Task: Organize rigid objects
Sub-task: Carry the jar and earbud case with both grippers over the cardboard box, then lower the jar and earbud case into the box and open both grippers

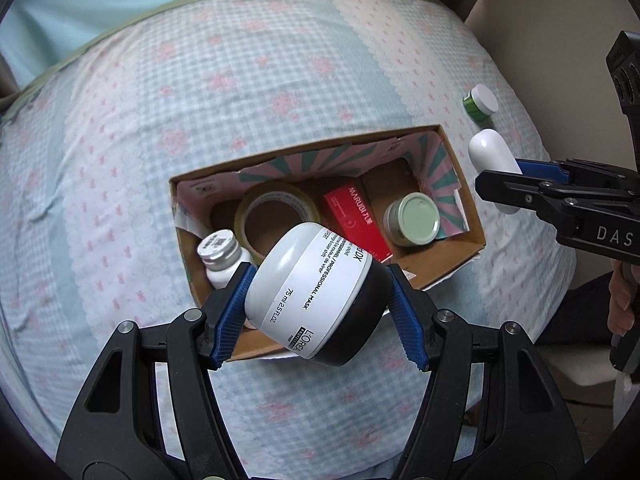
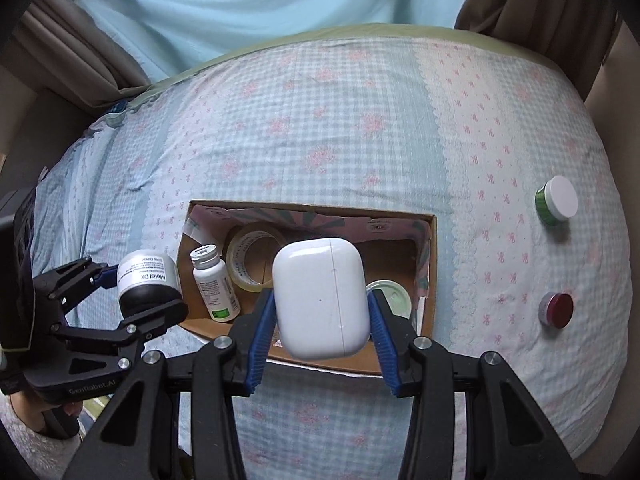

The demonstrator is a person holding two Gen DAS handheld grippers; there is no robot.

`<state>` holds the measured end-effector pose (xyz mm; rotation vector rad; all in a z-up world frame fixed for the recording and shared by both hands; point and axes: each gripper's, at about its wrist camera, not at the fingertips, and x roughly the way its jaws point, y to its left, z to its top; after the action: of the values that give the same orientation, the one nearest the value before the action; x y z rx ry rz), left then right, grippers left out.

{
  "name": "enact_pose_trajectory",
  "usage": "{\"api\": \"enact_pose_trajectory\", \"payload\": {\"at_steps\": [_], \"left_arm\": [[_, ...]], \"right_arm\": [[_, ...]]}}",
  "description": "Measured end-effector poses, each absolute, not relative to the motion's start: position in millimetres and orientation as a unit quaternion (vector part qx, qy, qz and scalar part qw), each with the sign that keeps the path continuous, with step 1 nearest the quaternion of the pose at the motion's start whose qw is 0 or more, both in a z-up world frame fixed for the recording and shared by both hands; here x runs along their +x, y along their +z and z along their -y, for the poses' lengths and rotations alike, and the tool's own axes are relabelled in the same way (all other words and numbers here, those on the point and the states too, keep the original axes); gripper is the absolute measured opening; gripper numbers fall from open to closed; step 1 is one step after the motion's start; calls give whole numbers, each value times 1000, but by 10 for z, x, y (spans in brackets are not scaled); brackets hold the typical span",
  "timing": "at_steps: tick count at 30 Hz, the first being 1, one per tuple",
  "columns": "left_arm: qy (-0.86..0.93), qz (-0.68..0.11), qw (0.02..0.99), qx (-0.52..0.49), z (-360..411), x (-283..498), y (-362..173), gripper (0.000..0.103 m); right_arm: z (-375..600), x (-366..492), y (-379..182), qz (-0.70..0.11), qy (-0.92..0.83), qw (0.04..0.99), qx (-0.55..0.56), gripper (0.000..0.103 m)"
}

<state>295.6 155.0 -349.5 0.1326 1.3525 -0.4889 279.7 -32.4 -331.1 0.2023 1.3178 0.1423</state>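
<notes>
My left gripper (image 1: 318,304) is shut on a white and black L'Oreal mask jar (image 1: 316,292), tilted, above the near left part of an open cardboard box (image 1: 472,236). It also shows in the right wrist view (image 2: 147,276). My right gripper (image 2: 322,312) is shut on a white earbud case (image 2: 322,298) above the box's (image 2: 430,304) near edge; in the left wrist view the case (image 1: 494,160) hangs beside the box's right end. Inside the box lie a tape roll (image 1: 276,216), a white pill bottle (image 2: 214,284), a red Marubi carton (image 1: 354,220) and a green-lidded jar (image 1: 412,220).
The box rests on a bed with a blue checked floral sheet (image 2: 340,128). On the sheet to the right lie a green jar with a white lid (image 2: 558,200) and a small red-lidded tin (image 2: 556,308). Brown curtains (image 2: 80,52) hang behind the bed.
</notes>
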Motion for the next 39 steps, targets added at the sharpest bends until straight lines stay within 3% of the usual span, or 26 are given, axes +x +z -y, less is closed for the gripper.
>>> {"api": "enact_pose_trajectory", "payload": {"at_steps": [12, 23, 25, 26, 27, 28, 29, 30, 31, 39], "left_arm": [[-230, -670, 702, 73, -1291, 3018, -4427, 62], [-221, -672, 700, 94, -1150, 3112, -4673, 62], [-226, -665, 705, 97, -1122, 3120, -4617, 75], [-227, -664, 706, 99, -1110, 3123, -4595, 100], [-226, -663, 707, 101, -1105, 3123, -4577, 103], [-221, -664, 707, 102, -1109, 3124, -4570, 103], [-216, -668, 705, 101, -1120, 3121, -4575, 103], [-211, -672, 703, 96, -1144, 3114, -4578, 103], [-206, -673, 704, 91, -1176, 3103, -4567, 103], [-184, -665, 720, 71, -1361, 3009, -4379, 103]], "right_arm": [[340, 3148, -4233, -661, 44, 741, 112, 42], [460, 3357, -4700, -690, 44, 710, 135, 43], [446, 3402, -4702, -688, 47, 711, 135, 43], [435, 3420, -4692, -685, 48, 715, 133, 43], [428, 3438, -4682, -682, 47, 718, 132, 44], [431, 3454, -4673, -681, 42, 719, 131, 56], [436, 3471, -4673, -684, 37, 717, 126, 83], [446, 3476, -4668, -686, 33, 717, 119, 97], [460, 3475, -4648, -683, 34, 720, 116, 103], [513, 3346, -4458, -664, 38, 738, 117, 103]]}}
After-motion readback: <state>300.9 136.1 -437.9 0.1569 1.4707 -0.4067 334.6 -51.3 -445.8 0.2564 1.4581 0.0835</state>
